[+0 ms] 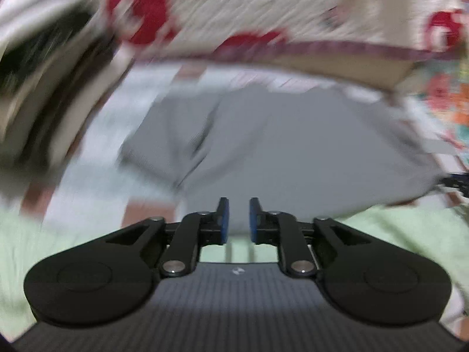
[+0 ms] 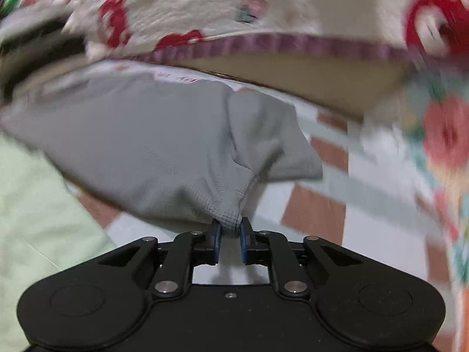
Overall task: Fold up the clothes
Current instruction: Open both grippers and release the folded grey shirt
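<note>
Left gripper (image 1: 237, 220) nearest, pads slightly parted, empty, just short of grey garment (image 1: 293, 146) spread at 12 o'clock. Beyond, floral quilt (image 1: 234, 8) overhanging; green sheet (image 1: 58, 234) at 9.

Right gripper (image 2: 230, 231) clamped on bunched grey garment (image 2: 146, 140) corner. Checked cover (image 2: 316, 214) at 2 o'clock, floral quilt (image 2: 205, 6) at 12, blurred.

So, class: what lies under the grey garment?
Around the grey garment, a pale bedcover with brown checks and a light green sheet show. What lies directly beneath is covered. The right hand-held gripper pinches one corner.
</note>
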The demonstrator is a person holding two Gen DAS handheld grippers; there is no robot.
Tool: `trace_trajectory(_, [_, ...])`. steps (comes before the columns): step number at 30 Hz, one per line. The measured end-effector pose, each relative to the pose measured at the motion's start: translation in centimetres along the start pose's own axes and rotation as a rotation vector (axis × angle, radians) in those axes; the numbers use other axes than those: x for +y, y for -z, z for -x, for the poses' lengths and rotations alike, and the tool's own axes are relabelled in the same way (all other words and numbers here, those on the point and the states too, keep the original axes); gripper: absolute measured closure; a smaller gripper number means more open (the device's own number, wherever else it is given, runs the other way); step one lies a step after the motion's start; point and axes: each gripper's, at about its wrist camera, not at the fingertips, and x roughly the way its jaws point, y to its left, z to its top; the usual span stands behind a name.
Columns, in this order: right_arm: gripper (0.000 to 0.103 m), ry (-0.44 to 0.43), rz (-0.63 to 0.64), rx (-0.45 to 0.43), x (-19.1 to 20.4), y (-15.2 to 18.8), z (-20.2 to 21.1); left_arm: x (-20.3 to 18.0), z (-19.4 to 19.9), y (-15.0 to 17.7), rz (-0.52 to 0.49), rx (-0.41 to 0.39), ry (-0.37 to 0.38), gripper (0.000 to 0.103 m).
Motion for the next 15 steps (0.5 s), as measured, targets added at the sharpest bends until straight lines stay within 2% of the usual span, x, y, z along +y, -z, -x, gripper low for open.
trace_trajectory(1, [0.063, -0.049, -0.079, -0.011, -0.8, -0.4, 0.4, -0.8, -1.2, -0.3, -0.012, 0.011, 0.027, 0.075])
trace_trajectory(2, [0.057, -0.098, -0.158, -0.024, -1.7, -0.7, 0.7, -1.7, -2.5, -0.6, -0.023, 0.021, 0.054, 0.071])
trace_trajectory(3, [0.05, -0.146, -0.251, -0.036, -2.7, -1.0, 0.8, -2.5, -3.7, -0.9, -0.035, 0.032, 0.08, 0.071])
trace_trajectory(6, [0.047, -0.234, -0.478, -0.043, -5.1, -1.3, -0.4, -5.0, -7.4, -1.9, -0.069, 0.064, 0.161, 0.071])
trace_trajectory(11, [0.047, -0.084, -0.454, -0.008, -4.7, -2.0, -4.9, -9.1, -13.1, -3.2, -0.129, 0.116, 0.284, 0.071])
trace_trajectory(14, [0.046, -0.098, -0.577, 0.003, -5.3, -2.1, -7.5, -10.8, -14.3, -2.8, -0.157, 0.147, 0.311, 0.071])
trace_trajectory(15, [0.046, -0.093, -0.569, -0.011, -5.2, -2.4, -7.9, -11.1, -14.5, -2.5, -0.155, 0.164, 0.326, 0.071])
